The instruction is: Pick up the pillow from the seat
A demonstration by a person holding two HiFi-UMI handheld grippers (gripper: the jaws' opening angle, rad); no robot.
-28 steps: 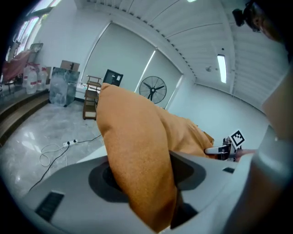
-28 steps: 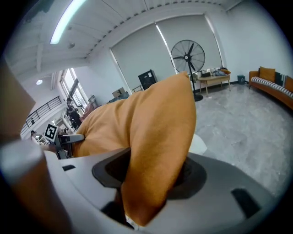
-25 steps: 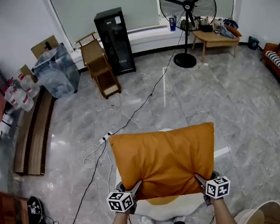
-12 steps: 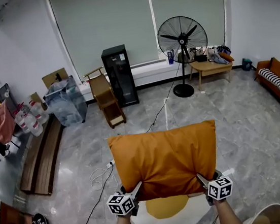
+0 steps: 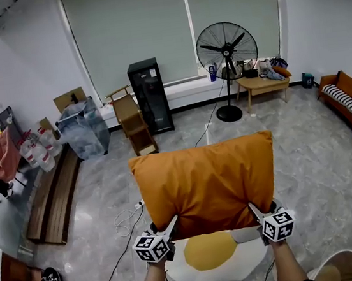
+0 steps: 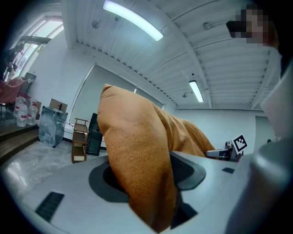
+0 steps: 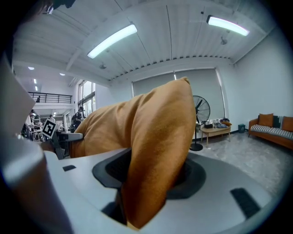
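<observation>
Nearest to me, the person's bare forearms reached forward, one gripper in each hand. The left gripper [image 5: 172, 221] had its fingers [image 6: 68, 187] clamped on the lower left corner of the orange pillow [image 5: 203, 178], the fabric bunched thick between them. The right gripper [image 5: 254, 210] pinched the lower right corner the same way, its fingers [image 7: 219, 183] pressed into the cloth. Held by those two corners, the pillow stood upright and broad between the grippers, above the seat [image 5: 243, 259], which was white with a round yellow patch in the middle. Whether its bottom edge touched the seat I couldn't tell.

Beyond it lay a grey marble floor [image 5: 308, 164]. A white cable [image 5: 129, 215] looped to the left of the pillow, and further left long wooden planks [image 5: 52, 198] lay flat. Against the far wall stood a plastic-wrapped crate [image 5: 84, 126], a small wooden cart [image 5: 131, 120], a black cabinet [image 5: 151, 96] and a tall standing fan [image 5: 226, 46]. Right of the fan was a low wooden bench [image 5: 264, 83] cluttered with things, and an orange sofa [image 5: 351, 104] sat by the right wall. Pale blinds [image 5: 148, 24] covered the windows.
</observation>
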